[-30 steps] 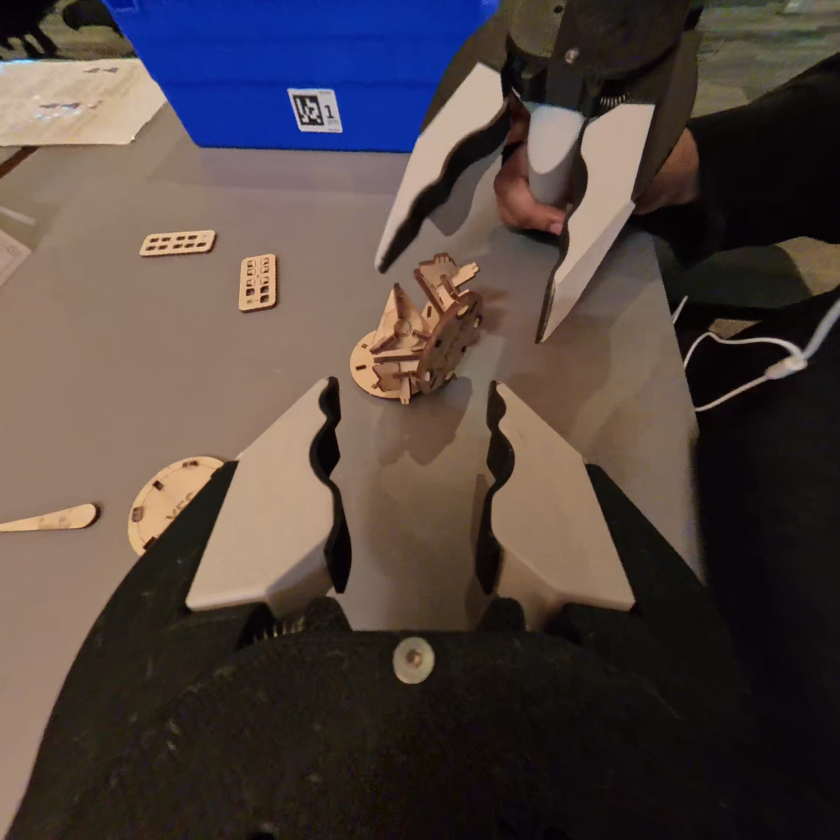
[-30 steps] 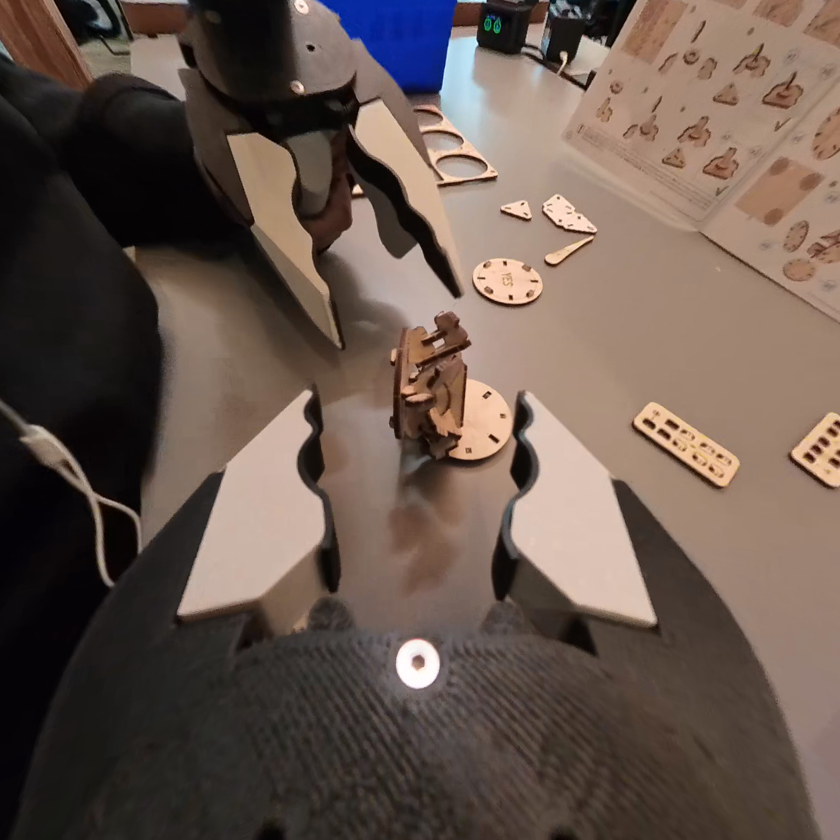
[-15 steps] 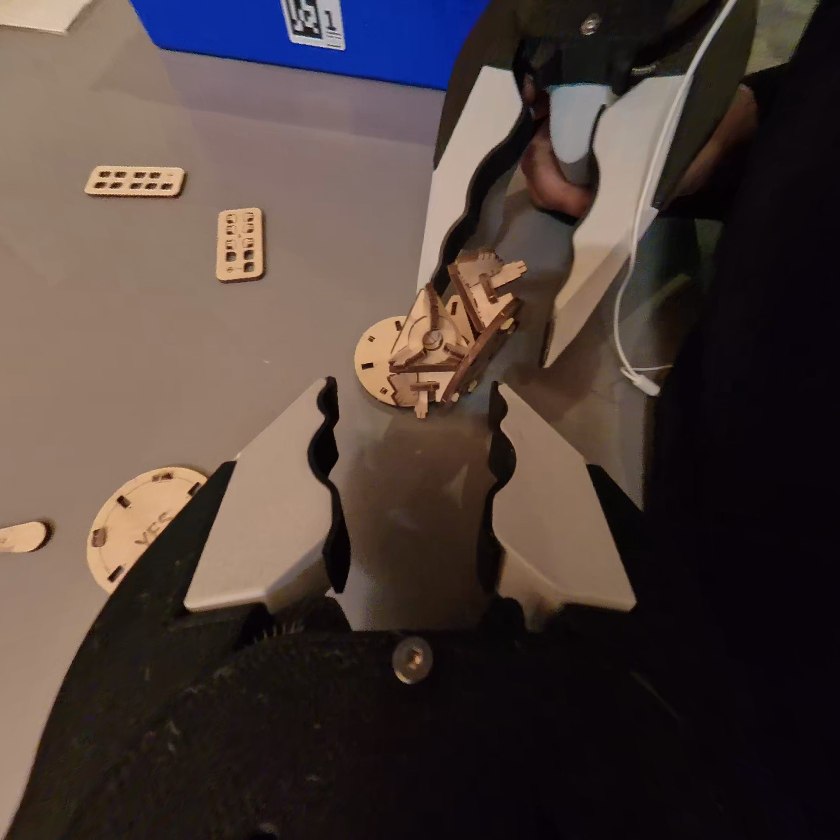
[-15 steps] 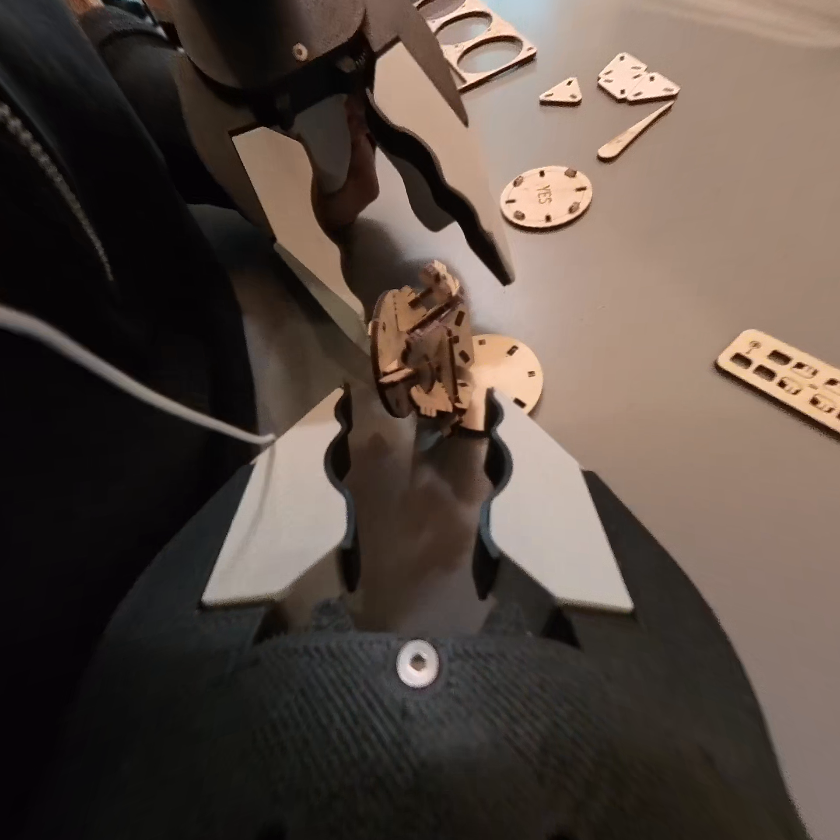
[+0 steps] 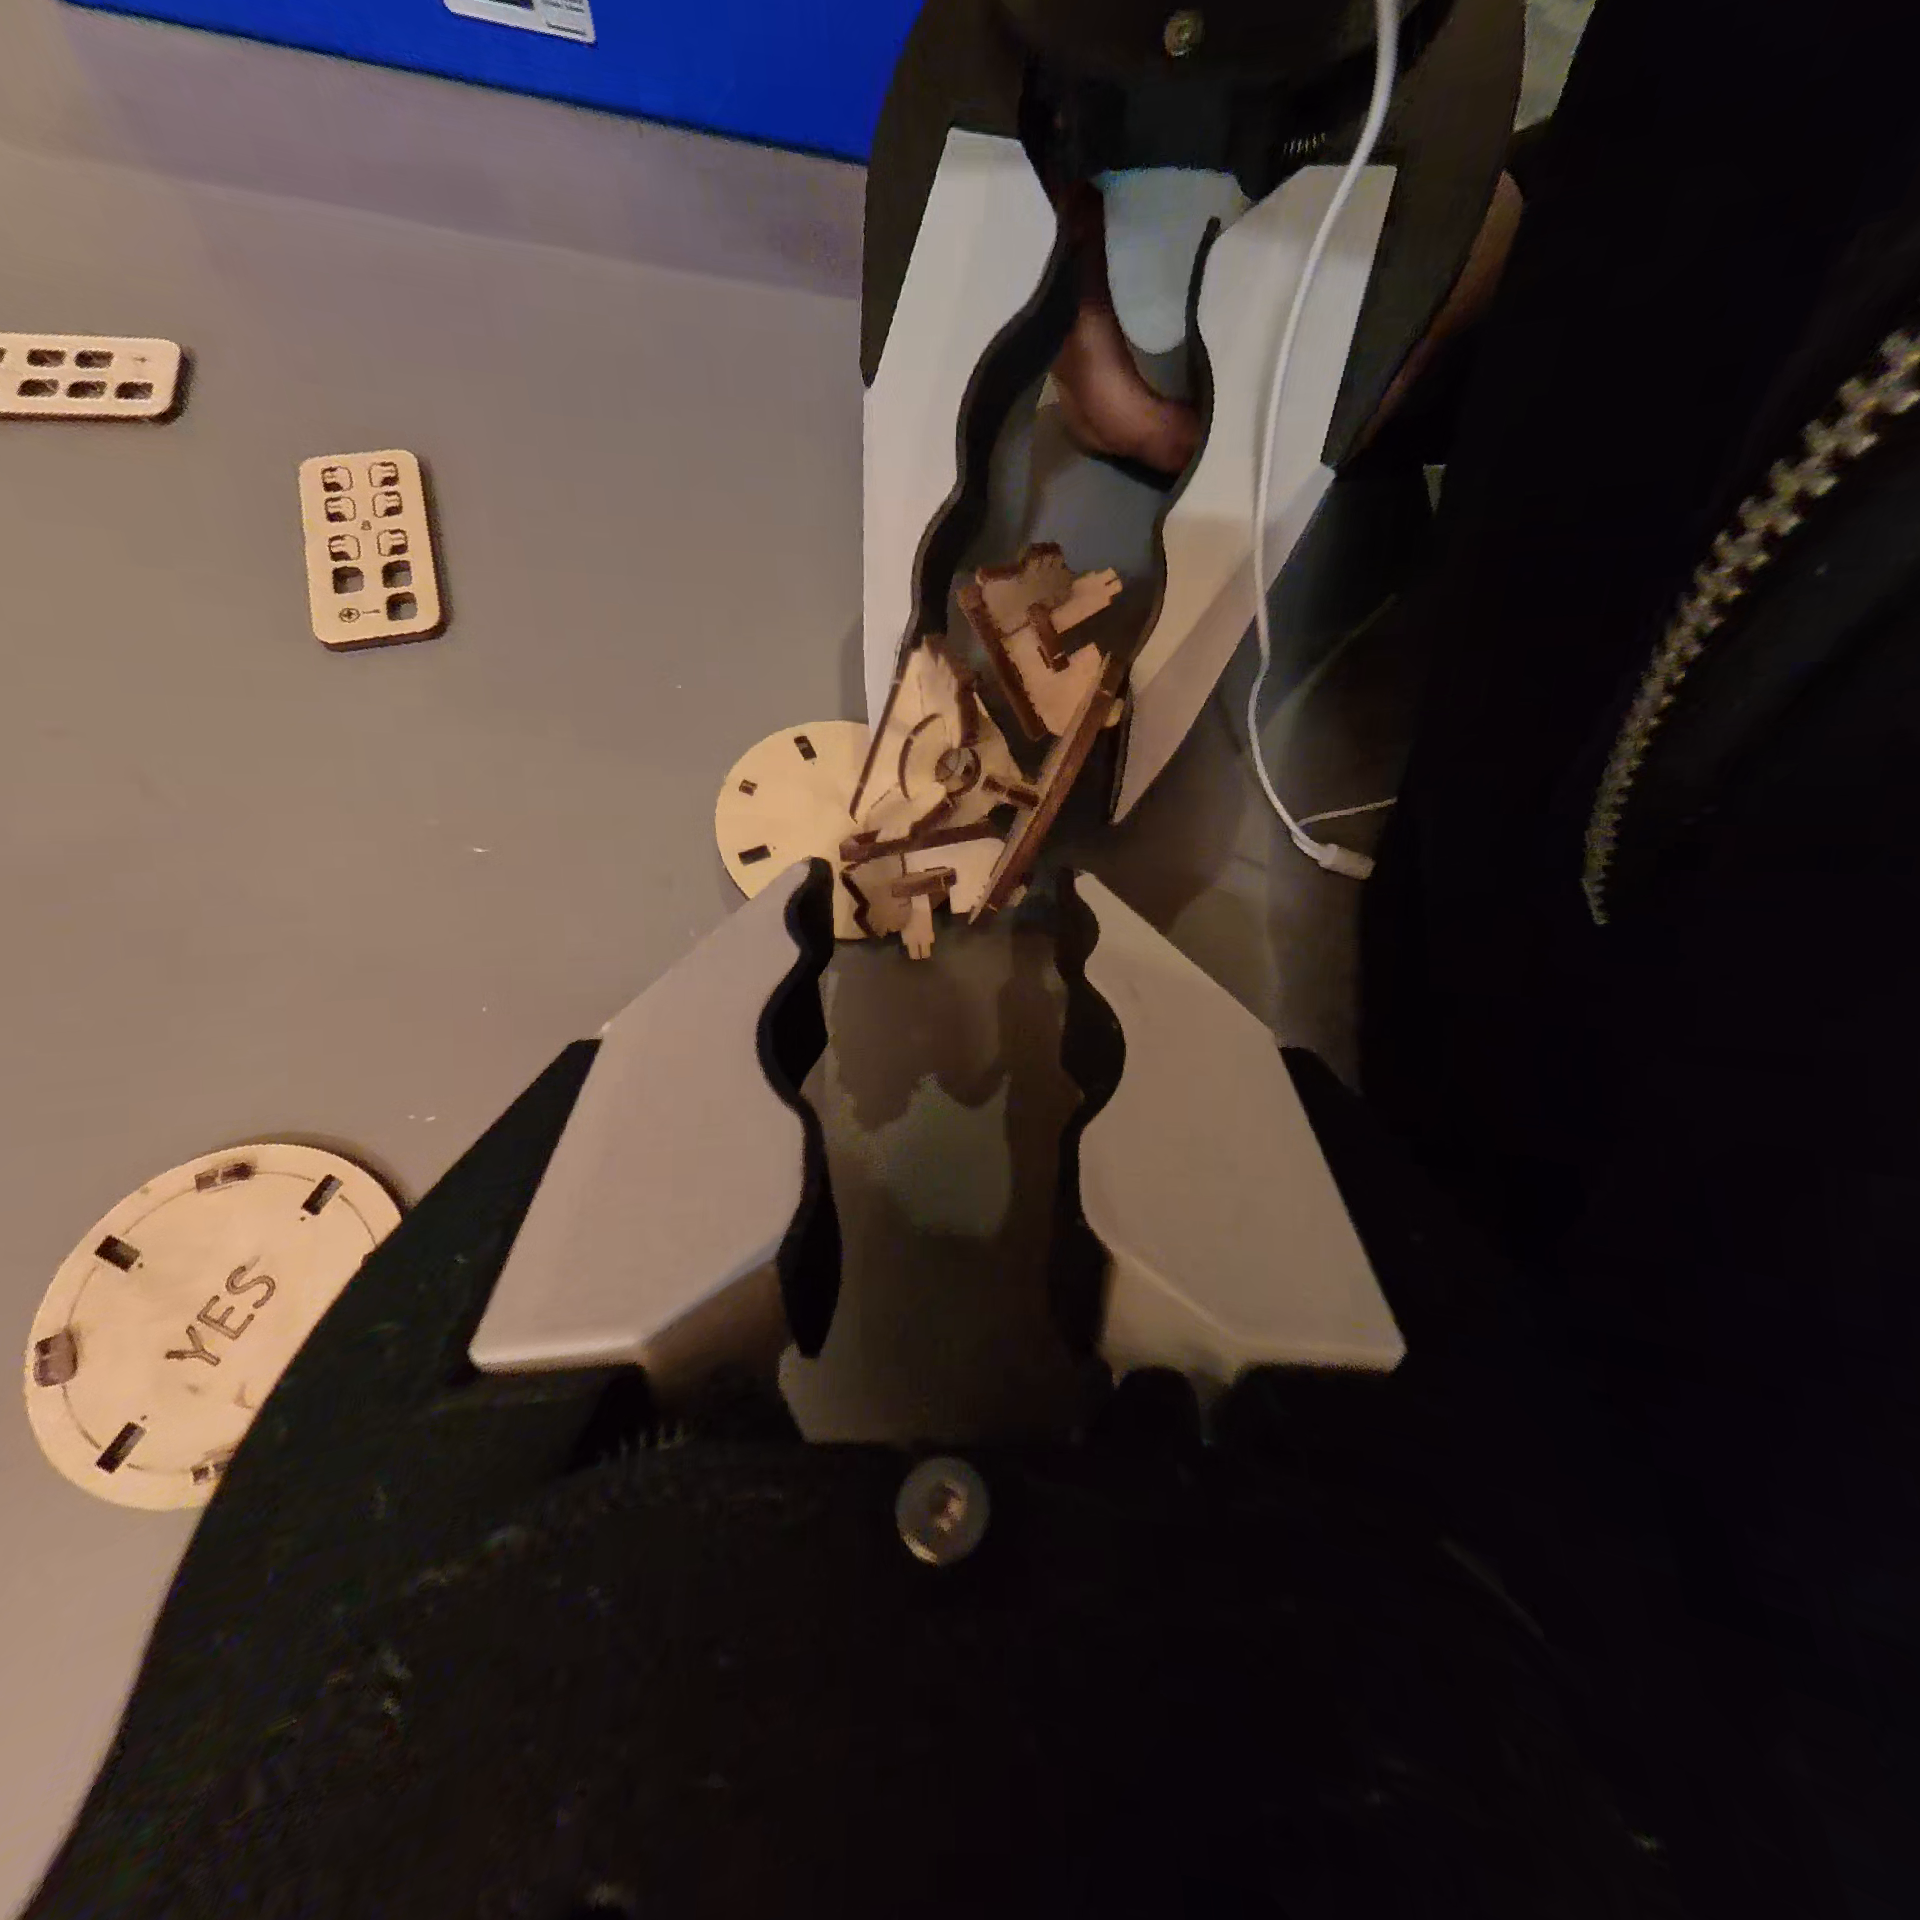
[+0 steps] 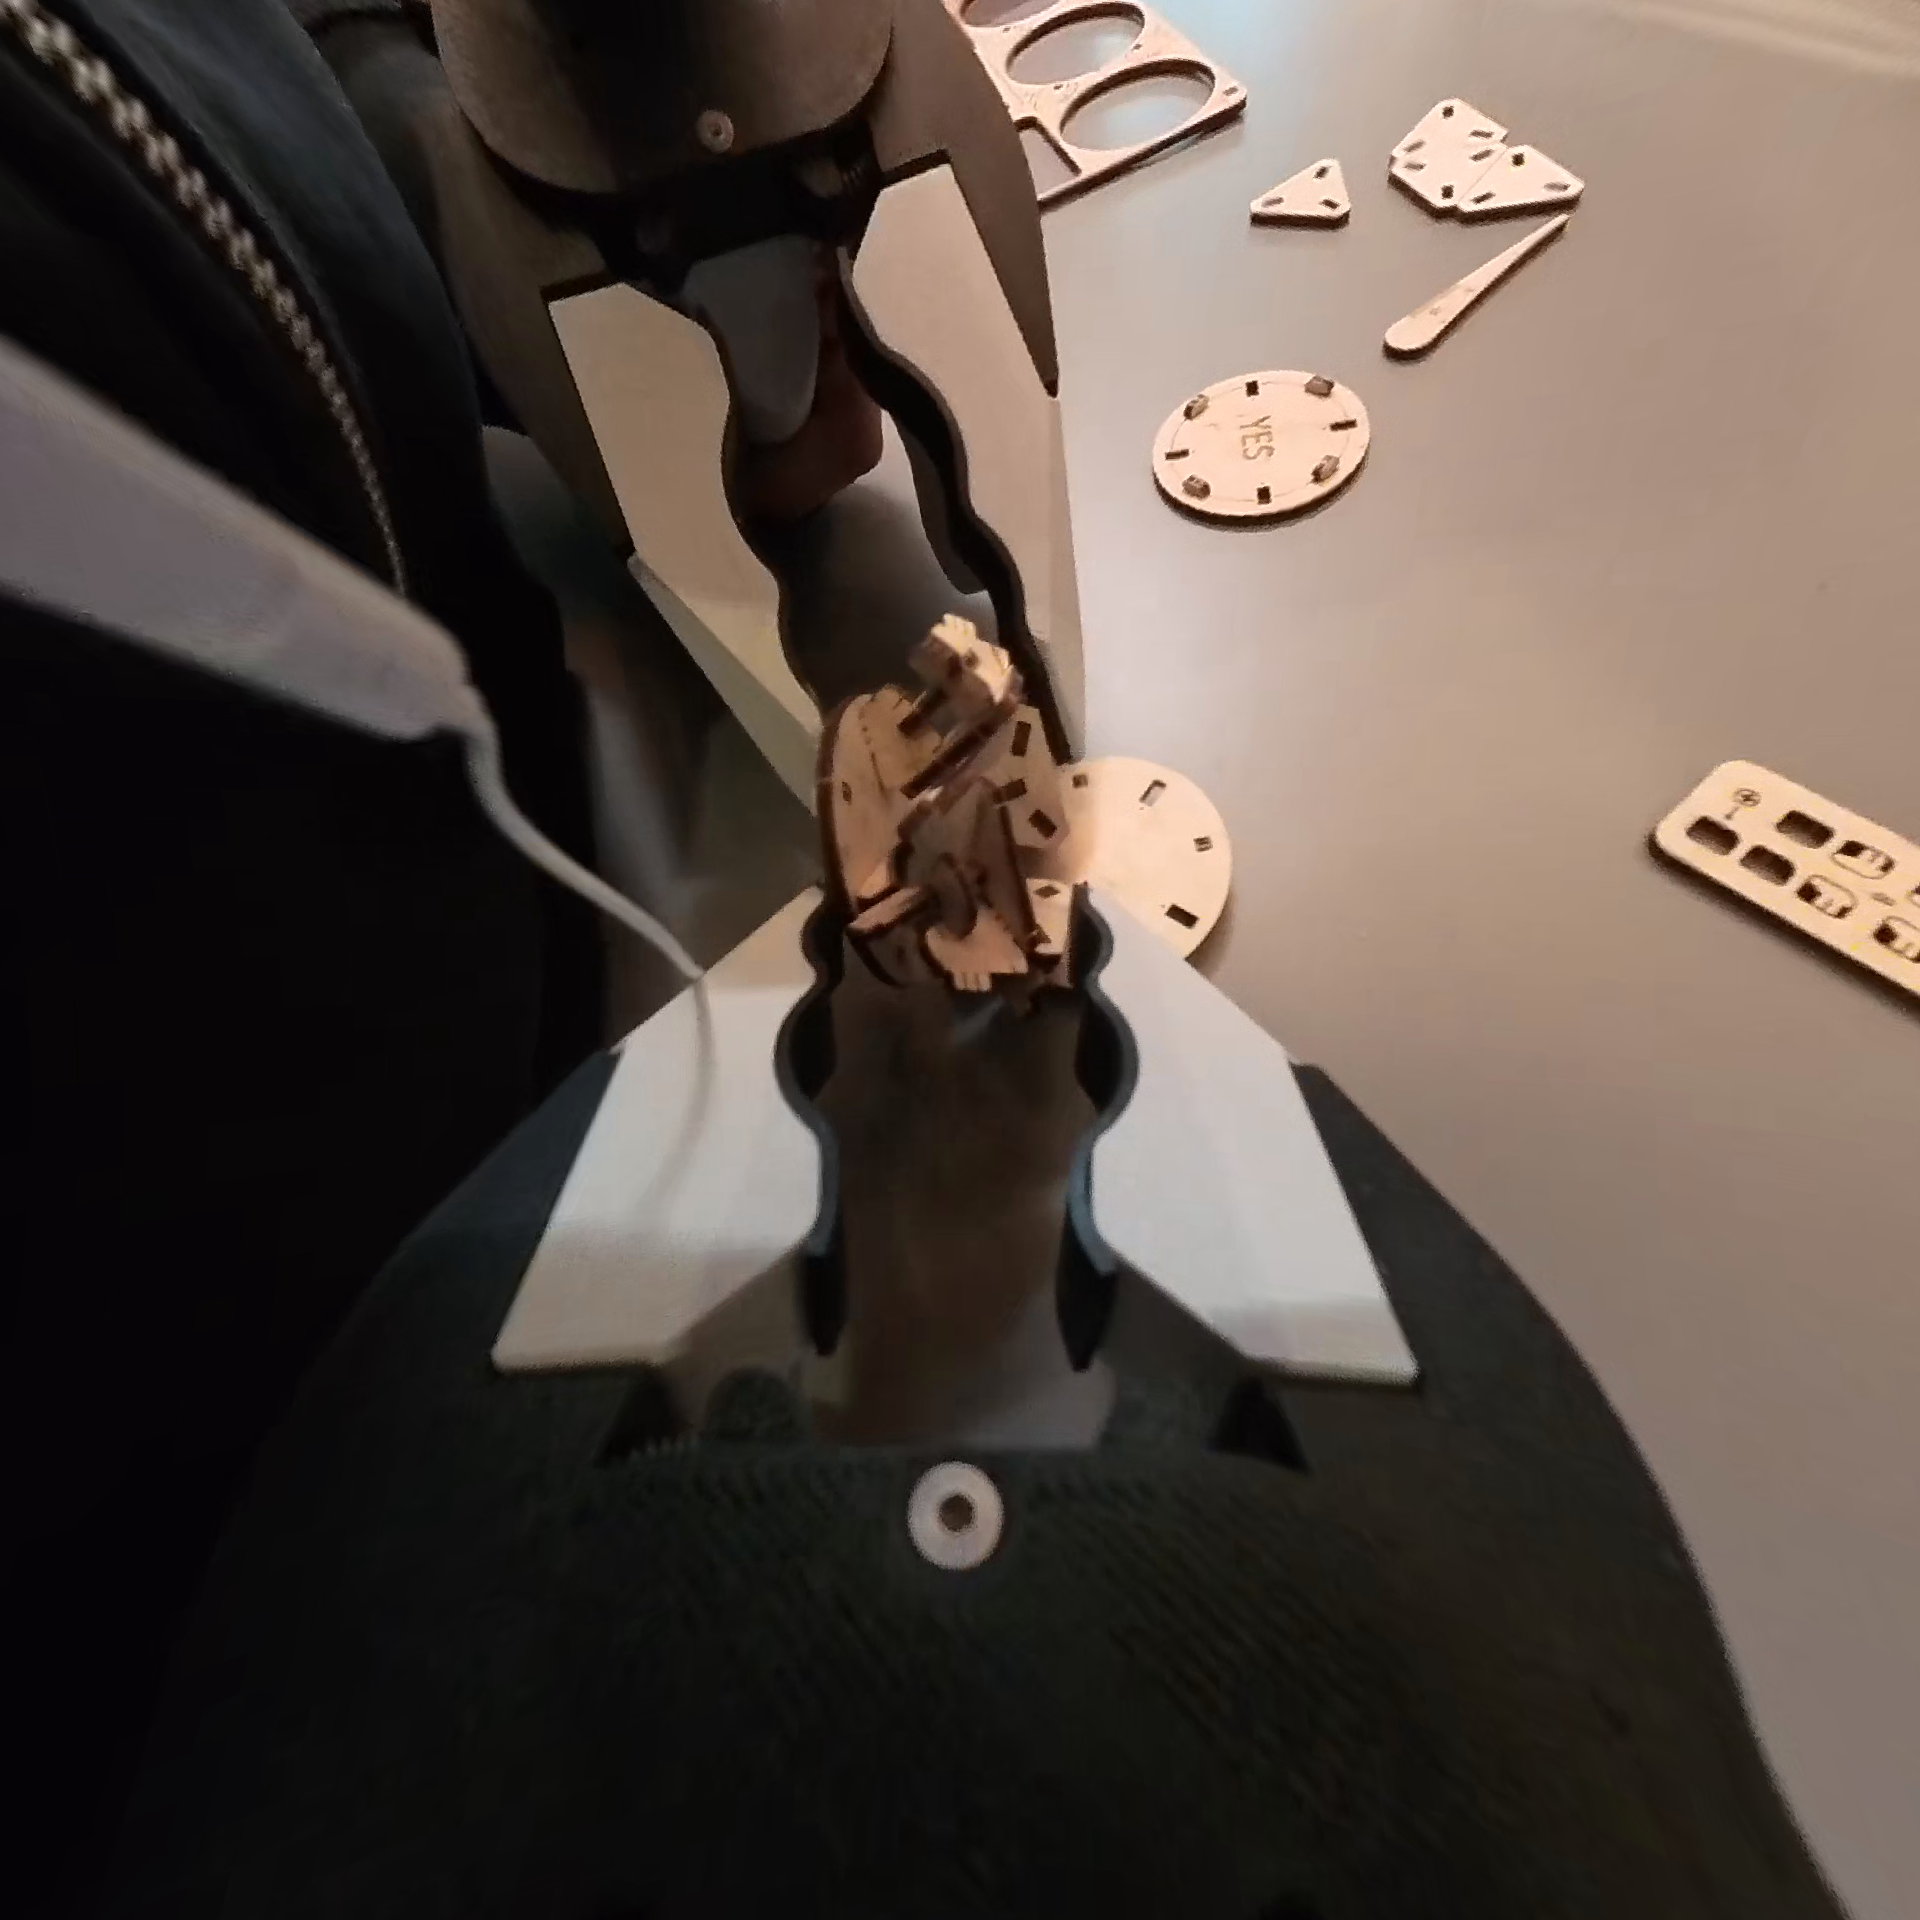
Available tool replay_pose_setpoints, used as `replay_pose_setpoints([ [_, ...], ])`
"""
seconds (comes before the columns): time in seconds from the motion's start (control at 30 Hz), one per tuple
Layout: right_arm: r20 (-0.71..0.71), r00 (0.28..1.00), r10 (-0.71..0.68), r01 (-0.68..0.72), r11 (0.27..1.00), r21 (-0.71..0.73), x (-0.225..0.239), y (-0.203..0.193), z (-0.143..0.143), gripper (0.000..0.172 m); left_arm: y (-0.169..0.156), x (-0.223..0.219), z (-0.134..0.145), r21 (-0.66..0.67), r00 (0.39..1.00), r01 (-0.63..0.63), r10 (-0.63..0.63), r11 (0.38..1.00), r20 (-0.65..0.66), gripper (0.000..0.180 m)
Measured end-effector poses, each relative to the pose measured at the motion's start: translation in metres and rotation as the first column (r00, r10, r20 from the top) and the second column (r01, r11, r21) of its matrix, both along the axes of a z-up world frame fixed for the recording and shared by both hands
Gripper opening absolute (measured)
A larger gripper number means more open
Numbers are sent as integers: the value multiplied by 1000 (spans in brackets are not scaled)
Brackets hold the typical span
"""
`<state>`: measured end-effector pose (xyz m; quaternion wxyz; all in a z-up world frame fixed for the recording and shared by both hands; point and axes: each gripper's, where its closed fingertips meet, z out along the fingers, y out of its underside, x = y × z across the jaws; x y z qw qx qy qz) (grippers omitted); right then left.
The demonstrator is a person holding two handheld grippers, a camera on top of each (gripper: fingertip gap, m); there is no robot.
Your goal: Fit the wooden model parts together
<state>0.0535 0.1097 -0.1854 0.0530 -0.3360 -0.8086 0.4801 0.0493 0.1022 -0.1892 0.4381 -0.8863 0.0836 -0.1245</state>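
From my left wrist view, my left hand-held gripper has its wavy black pads either side of the small pale laser-cut wooden model, a cluster of slotted plywood pieces leaning on a round slotted wooden disc; I cannot tell if the pads press. Opposite, my right hand-held gripper brackets the model's upper part. The smooth grey table lies open leftward, with a round engraved wooden disc and two slotted rectangular plywood plates; a blue bin edges the far side.

From my right wrist view, the right gripper's pads clasp the model's lower end, the left gripper closing from above. Flat plywood offcuts lie rightward.
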Motion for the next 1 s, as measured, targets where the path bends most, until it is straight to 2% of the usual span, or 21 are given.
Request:
replay_pose_setpoints([
  [0.3, 44, 999, 2, 0, 999, -36, -1, 1, 1, 40, -1, 1, 6, 43, 1000, 3, -2, 999, -18, 35],
  [1.0, 52, 999, 7, -6, 999, -33, 2, 0, 0, 37, -1, 5, 4, 23, 999, 33, -34, 999, 18, 31],
])
